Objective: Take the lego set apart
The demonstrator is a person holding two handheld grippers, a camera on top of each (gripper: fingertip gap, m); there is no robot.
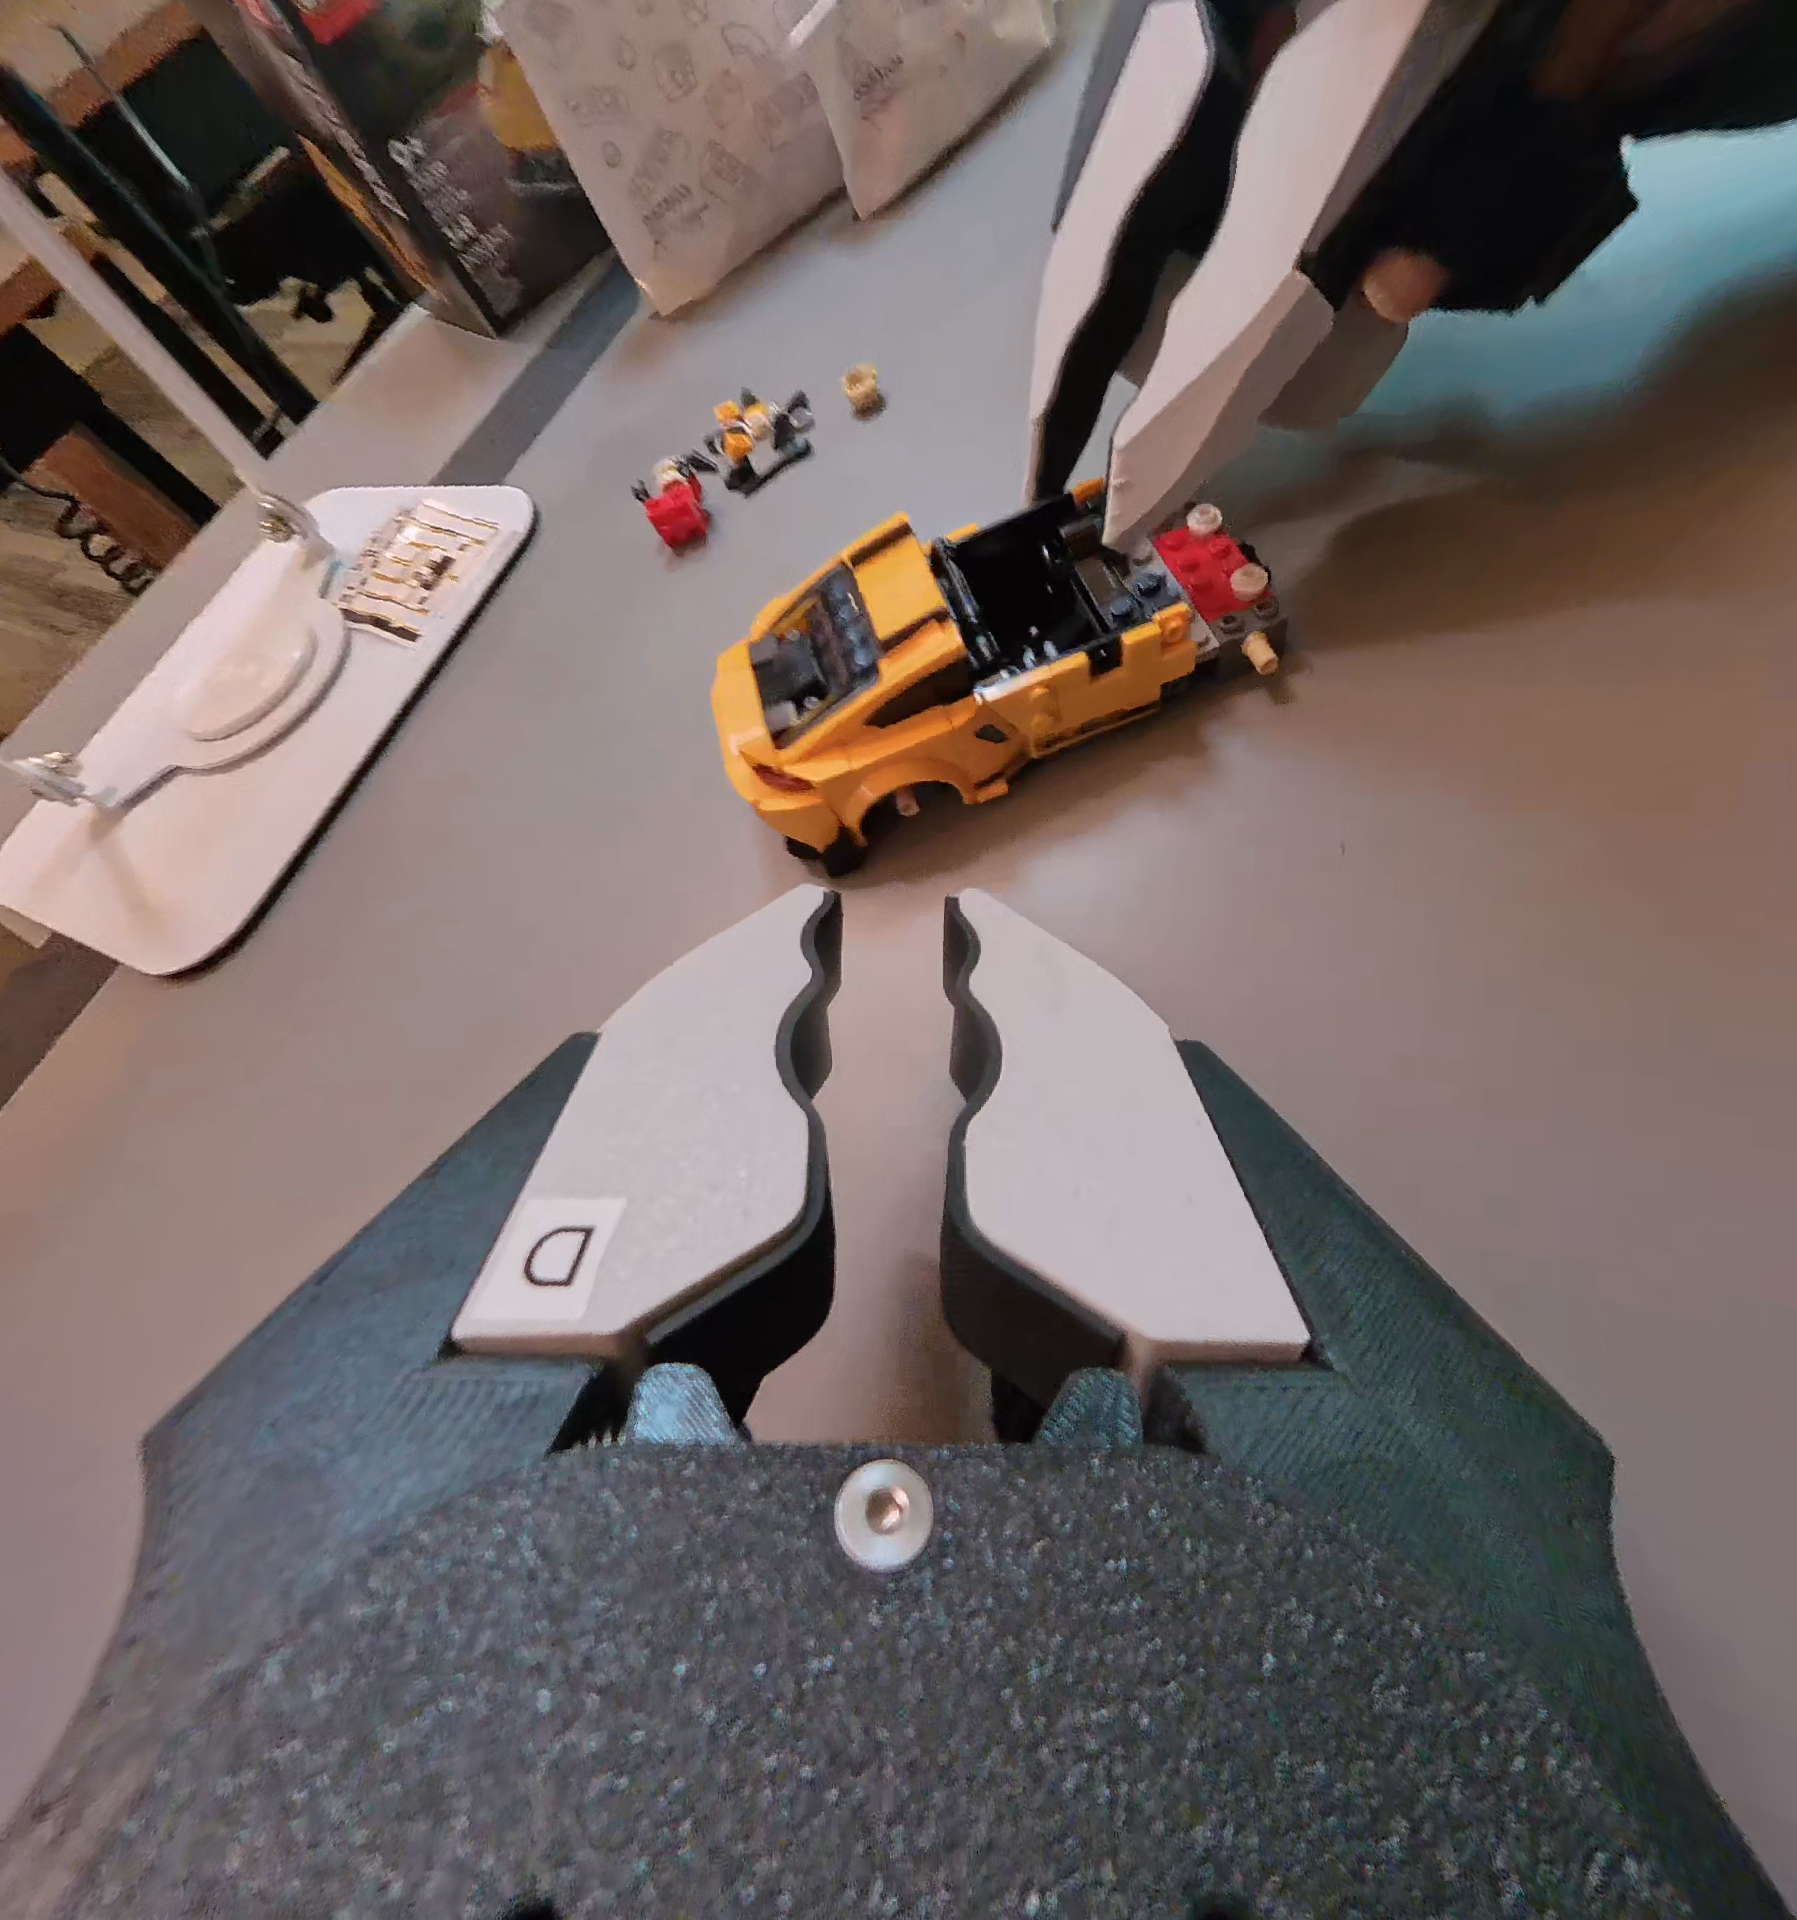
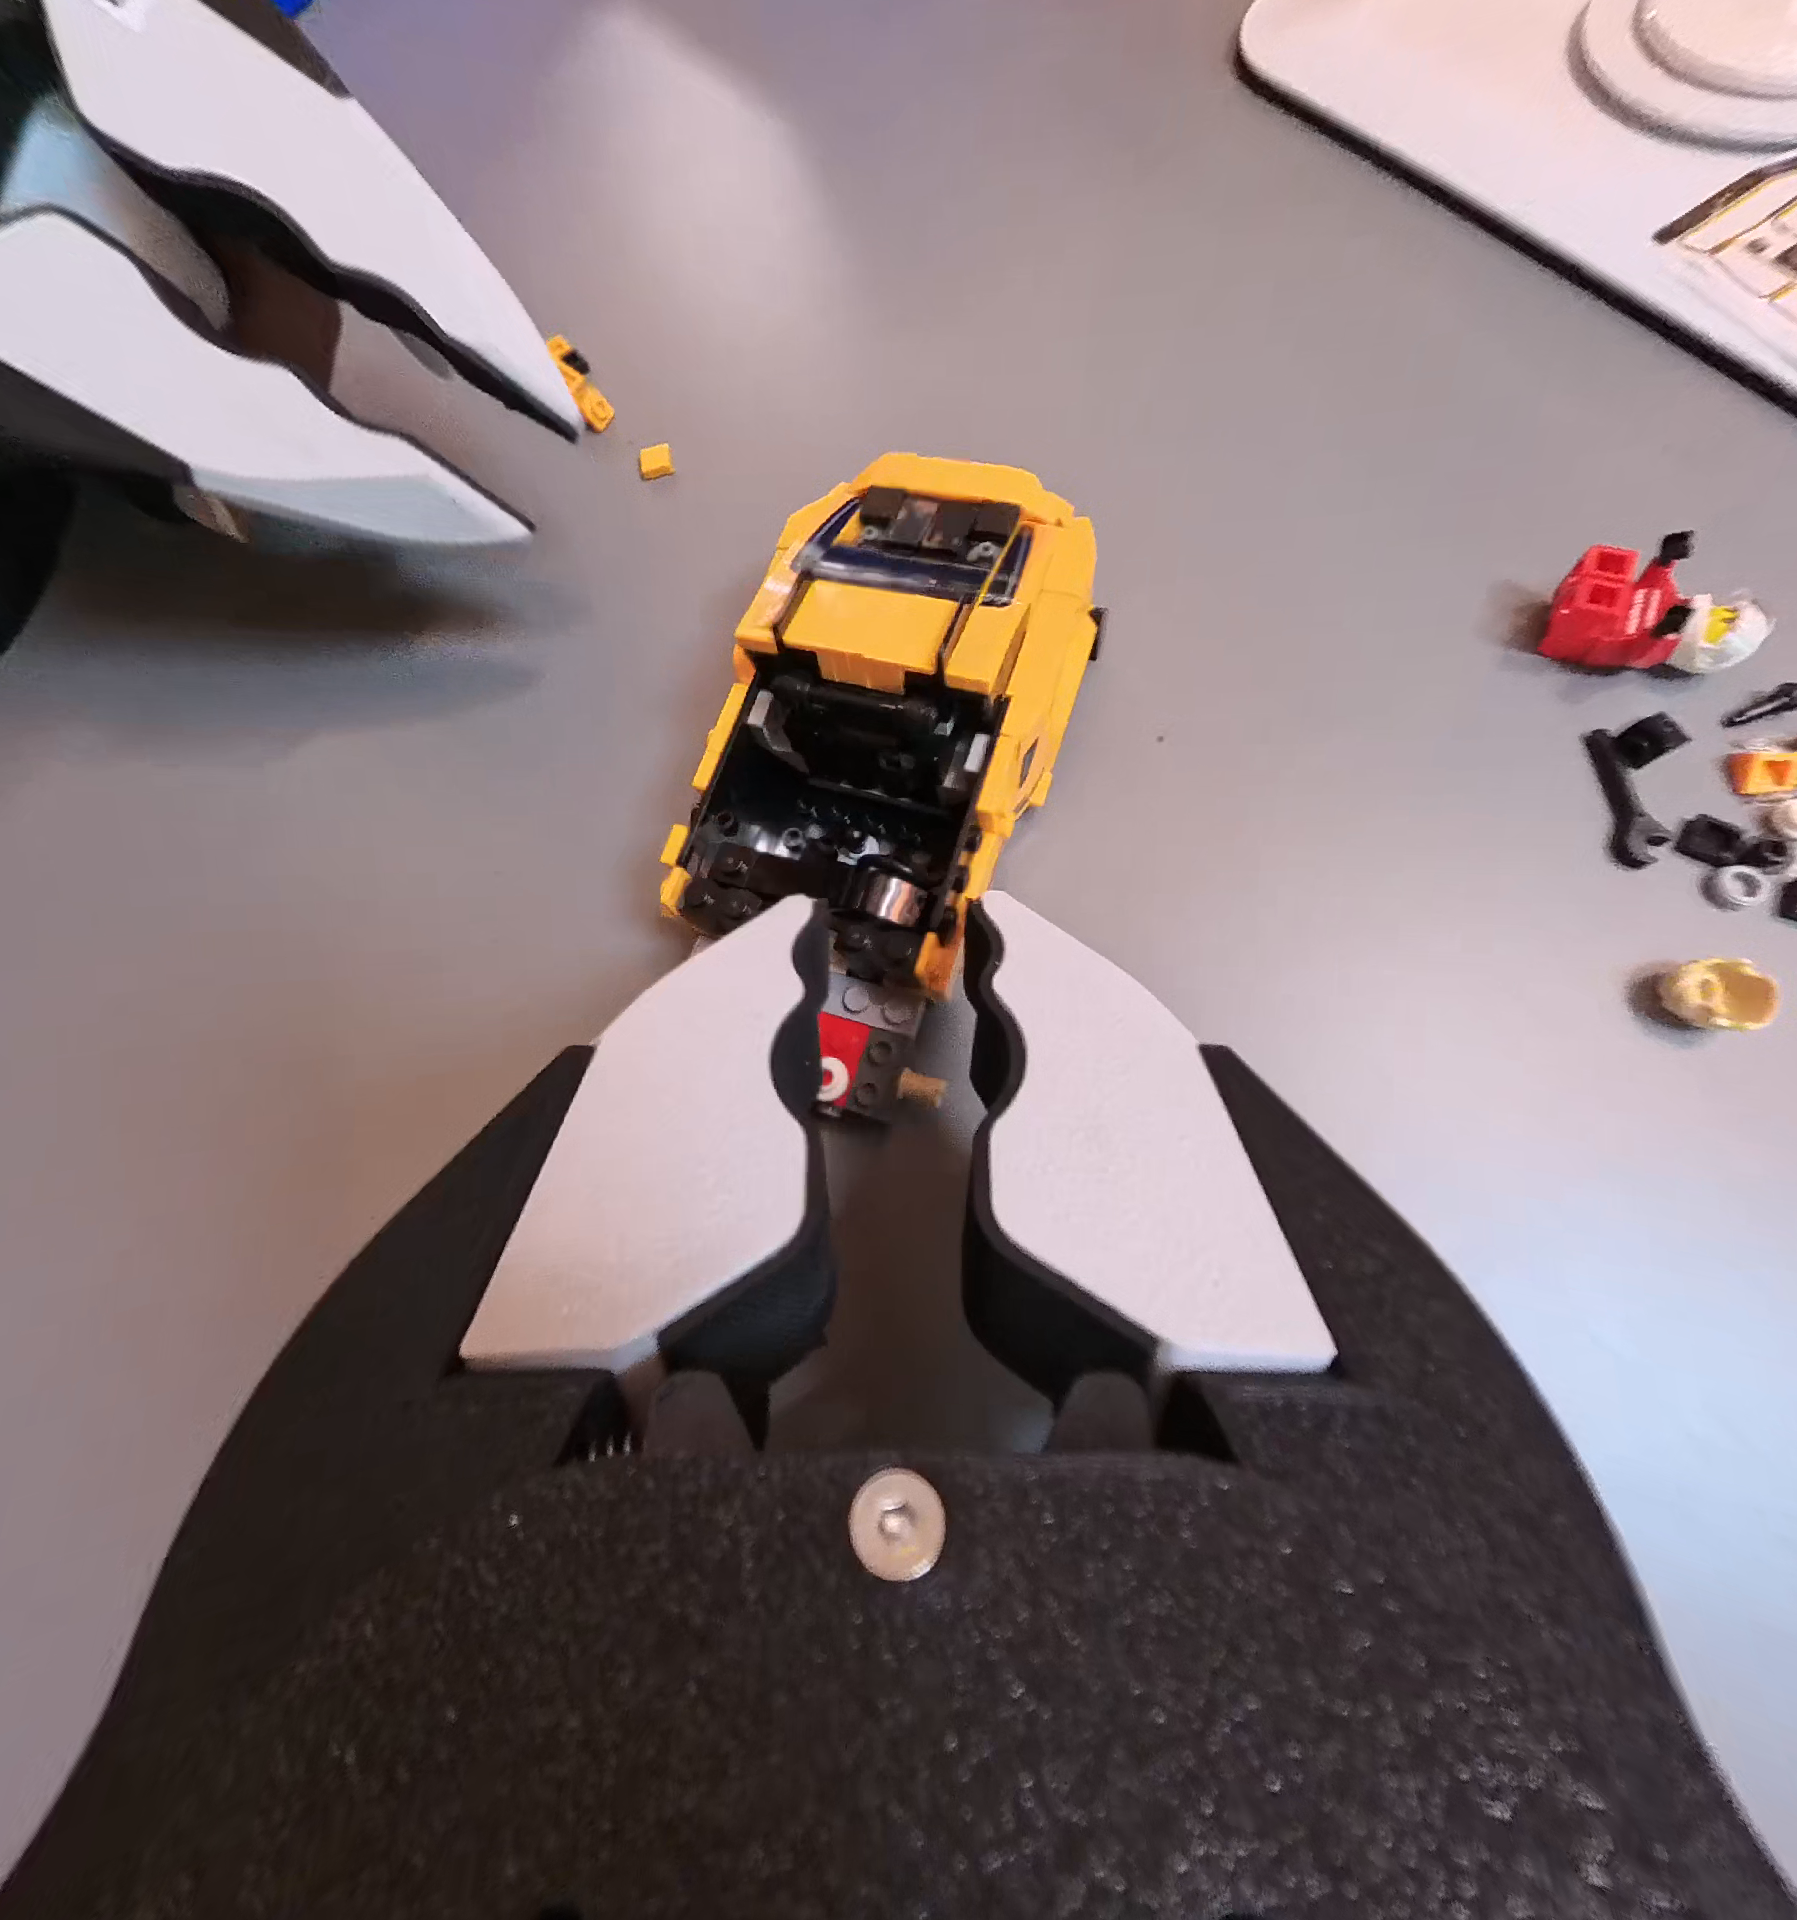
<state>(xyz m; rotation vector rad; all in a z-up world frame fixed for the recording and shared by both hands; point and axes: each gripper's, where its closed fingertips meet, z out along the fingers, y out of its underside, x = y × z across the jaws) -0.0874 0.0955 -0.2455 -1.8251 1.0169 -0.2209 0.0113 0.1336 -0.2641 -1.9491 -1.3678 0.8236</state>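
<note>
The left gripper [image 1: 892,914] hovers released just short of the yellow lego car [image 1: 961,670] on the grey table [image 1: 1445,987]. Only the right wrist view shows the right gripper [image 2: 889,920], parted, straddling the car's stripped red-and-grey end [image 2: 863,1049] without clamping it, plus small yellow bits [image 2: 655,460]. Farther off lie loose pieces [image 1: 728,457] and a white mat [image 1: 250,727].

White lamp base [image 1: 250,717] on grey table [image 1: 1496,935]; patterned paper bags [image 1: 686,156], dark box [image 1: 406,166] behind.
</note>
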